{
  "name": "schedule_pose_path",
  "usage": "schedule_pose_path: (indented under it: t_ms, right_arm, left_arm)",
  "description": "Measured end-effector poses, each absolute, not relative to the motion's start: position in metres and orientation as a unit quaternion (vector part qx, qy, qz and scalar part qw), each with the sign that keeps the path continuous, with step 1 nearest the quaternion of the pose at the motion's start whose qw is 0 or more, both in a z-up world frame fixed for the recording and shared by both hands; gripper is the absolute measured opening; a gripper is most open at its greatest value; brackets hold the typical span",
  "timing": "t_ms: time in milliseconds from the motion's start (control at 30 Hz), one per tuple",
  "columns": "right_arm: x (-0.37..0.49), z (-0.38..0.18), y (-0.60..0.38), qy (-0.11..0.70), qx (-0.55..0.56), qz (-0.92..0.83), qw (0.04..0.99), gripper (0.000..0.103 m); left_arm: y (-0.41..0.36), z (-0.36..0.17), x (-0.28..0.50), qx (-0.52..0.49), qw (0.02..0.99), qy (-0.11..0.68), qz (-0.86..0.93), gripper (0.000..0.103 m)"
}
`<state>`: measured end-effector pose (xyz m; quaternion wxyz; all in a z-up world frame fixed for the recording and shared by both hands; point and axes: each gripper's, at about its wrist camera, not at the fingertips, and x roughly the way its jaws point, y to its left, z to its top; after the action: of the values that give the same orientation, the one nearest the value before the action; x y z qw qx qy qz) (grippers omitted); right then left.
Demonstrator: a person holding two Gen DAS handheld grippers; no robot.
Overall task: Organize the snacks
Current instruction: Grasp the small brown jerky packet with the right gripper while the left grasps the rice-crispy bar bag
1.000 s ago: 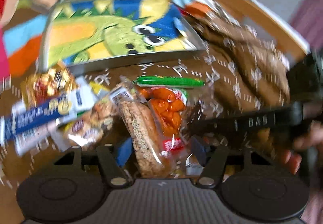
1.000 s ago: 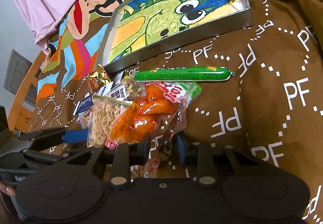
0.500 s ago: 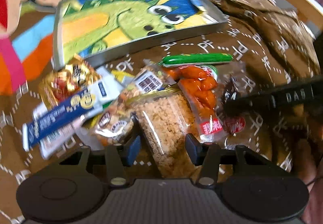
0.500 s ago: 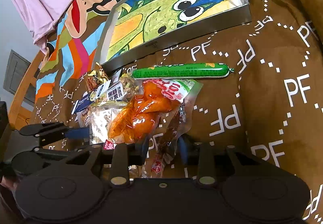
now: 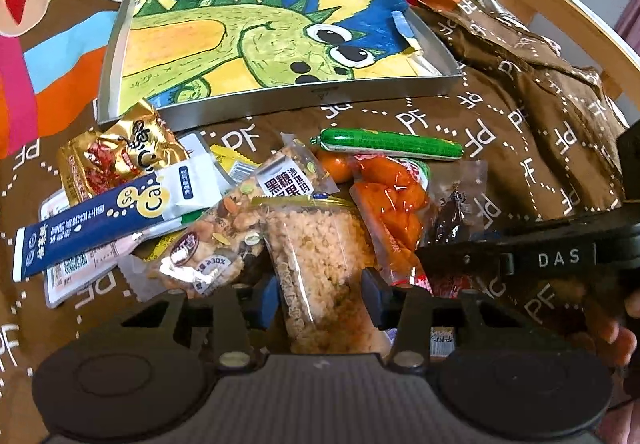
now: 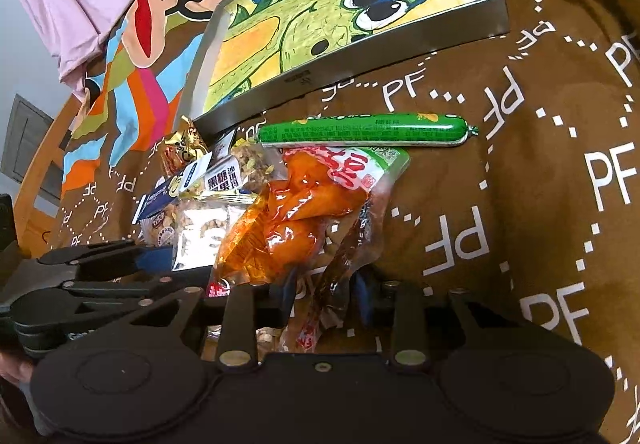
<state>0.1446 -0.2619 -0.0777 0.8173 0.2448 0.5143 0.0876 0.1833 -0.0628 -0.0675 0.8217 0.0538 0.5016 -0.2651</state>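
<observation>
Left wrist view shows the left gripper [image 5: 320, 294] over the near edge of a snack heap on a brown printed cloth [image 5: 520, 148]. Its jaws have just been closing; a second ago they stood wider around the same clear packet of puffed grain [image 5: 316, 260], and now the blue pads sit against both long sides of it. I judge this a grip just taken, though how firmly it presses I cannot tell.

Right wrist view shows the right gripper [image 6: 324, 290] nearly closed on the thin dark dried-meat strip packet [image 6: 340, 264], which runs up between its pads. Its jaws have narrowed slightly in the last moment. The strip partly overlaps the orange packet [image 6: 292, 220] to its left.

Left of the grain packet lie the nut bar packet [image 5: 216, 240], a blue and white sachet [image 5: 104, 220] and a gold wrapper [image 5: 120, 156]. The green sausage stick [image 5: 384, 144] lies farther off, just beyond the orange packet. The metal tray [image 5: 312, 98], lined with a dinosaur drawing, stands beyond the heap and holds no snack.

So both tools have a packet pinched and nothing is sorted yet. The likely next step is lifting each clear of the heap towards the tray; overlapping wrappers may drag neighbours along.
</observation>
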Motion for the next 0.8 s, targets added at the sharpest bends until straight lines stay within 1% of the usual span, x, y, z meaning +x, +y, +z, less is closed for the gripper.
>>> schedule_pose_path:
  t_ms: [67, 167, 233, 300, 367, 600, 800]
  right_arm:
    - [0.145, -0.076, -0.259, 0.515, 0.244, 0.084, 0.817, 0.021]
    - [0.145, -0.072, -0.256, 0.514, 0.249, 0.079, 0.817, 0.019]
    - [0.143, -0.068, -0.253, 0.514, 0.242, 0.078, 0.819, 0.019]
    - [0.142, -0.067, -0.252, 0.515, 0.242, 0.078, 0.819, 0.018]
    - [0.143, -0.069, -0.252, 0.517, 0.248, 0.073, 0.816, 0.018]
    - [0.146, -0.071, -0.250, 0.524, 0.248, 0.060, 0.813, 0.018]
    - [0.140, -0.065, -0.250, 0.515, 0.243, 0.053, 0.820, 0.017]
  left_arm:
    - [-0.067, -0.064, 0.179, 0.058, 0.826, 0.501, -0.252, 0.044]
    - [-0.072, -0.060, 0.168, 0.082, 0.834, 0.484, -0.250, 0.040]
    - [-0.074, -0.058, 0.163, 0.092, 0.839, 0.473, -0.253, 0.040]
    - [-0.076, -0.059, 0.164, 0.093, 0.840, 0.471, -0.254, 0.042]
    - [-0.078, -0.061, 0.168, 0.087, 0.836, 0.478, -0.253, 0.047]
    - [-0.074, -0.069, 0.181, 0.043, 0.827, 0.511, -0.229, 0.049]
    - [-0.075, -0.062, 0.171, 0.054, 0.833, 0.502, -0.228, 0.042]
